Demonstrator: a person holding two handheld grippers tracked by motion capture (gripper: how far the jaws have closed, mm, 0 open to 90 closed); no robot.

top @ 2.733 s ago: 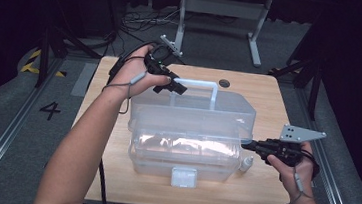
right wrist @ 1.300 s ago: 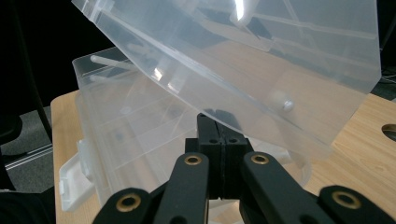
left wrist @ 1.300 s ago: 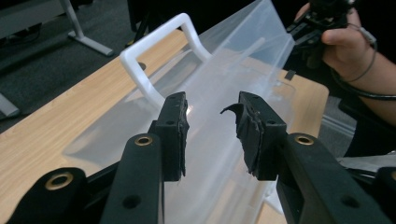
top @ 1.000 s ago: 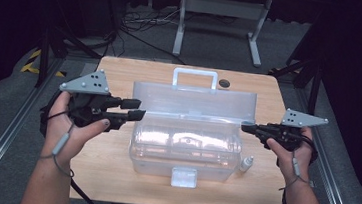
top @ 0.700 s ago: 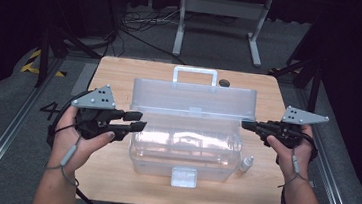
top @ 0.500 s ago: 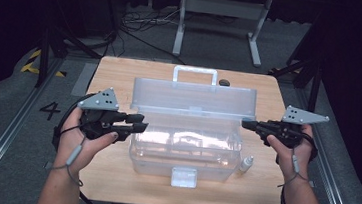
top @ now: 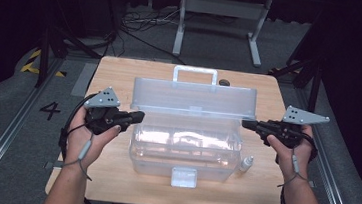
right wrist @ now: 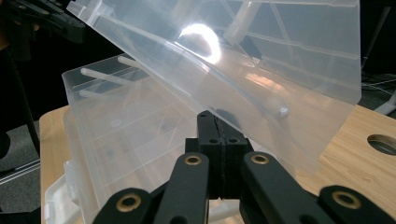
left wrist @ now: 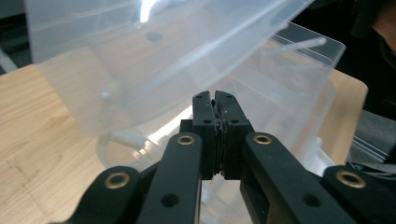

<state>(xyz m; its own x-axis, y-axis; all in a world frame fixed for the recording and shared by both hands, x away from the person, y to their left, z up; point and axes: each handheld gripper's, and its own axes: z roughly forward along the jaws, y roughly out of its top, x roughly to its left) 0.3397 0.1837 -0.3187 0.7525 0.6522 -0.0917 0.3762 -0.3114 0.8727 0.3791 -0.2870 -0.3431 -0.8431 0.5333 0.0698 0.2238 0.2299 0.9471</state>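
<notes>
A clear plastic storage box (top: 184, 147) is being shown near the middle of the wooden worktop (top: 121, 71), with its lid (top: 194, 98) standing raised and tilted back, the white handle (top: 195, 73) at the far edge. A small latch tab (top: 184, 176) is being seen on the near wall of the box, and a small bottle (top: 247, 163) is lying just beside its near right corner. A dark round hole (top: 224, 82) is being seen in the worktop behind the lid.

The left tongs (top: 137, 116) are being held level at the left end of the box, with the tips at or just beside the rim below the lid; whether they touch it cannot be told. Their jaws have just been closing and are being shown pressed together, with nothing visibly between them in the left gripper view (left wrist: 215, 100).

The right tongs (top: 245, 123) are being held level at the right end of the box, likewise at the rim. Their jaws are being kept together on nothing, as seen in the right gripper view (right wrist: 216, 119), where the tilted lid (right wrist: 280, 60) is rising above the box wall (right wrist: 116, 135)
</notes>
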